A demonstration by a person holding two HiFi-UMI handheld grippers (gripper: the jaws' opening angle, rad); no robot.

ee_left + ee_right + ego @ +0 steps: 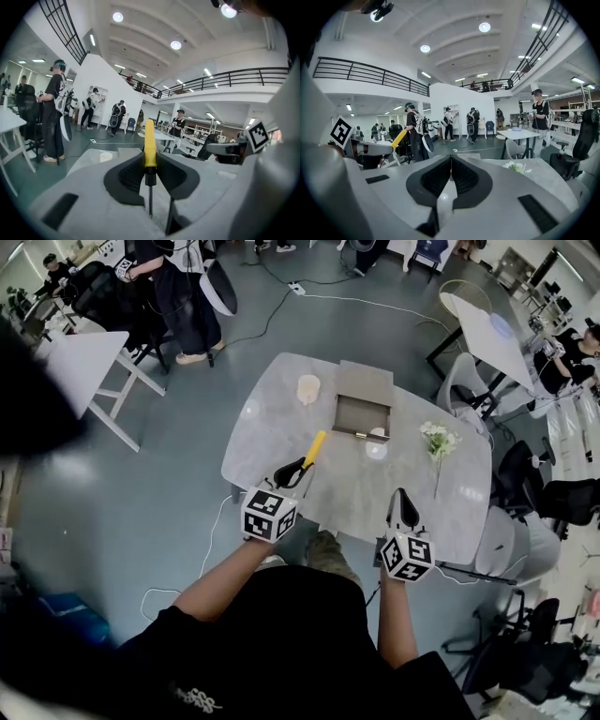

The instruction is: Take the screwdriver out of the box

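A screwdriver (314, 449) with a yellow handle sticks out past my left gripper (297, 470), which is shut on it and held up over the table's near edge. In the left gripper view the screwdriver (149, 154) stands upright between the black pads, handle up and steel shaft below. The open grey box (362, 414) sits at the far side of the table (281, 427), its lid raised; what lies inside is not clear. My right gripper (403, 508) hangs over the near right edge, jaws closed with nothing between them. From the right gripper (450, 161) view the yellow handle (399, 138) shows at the left.
A pale cup (308, 388), a small round white object (376, 449) and a sprig of white flowers (438, 442) lie on the table. Office chairs (544, 498) stand to the right, a white table (80, 367) to the left. Other people stand further off in the hall.
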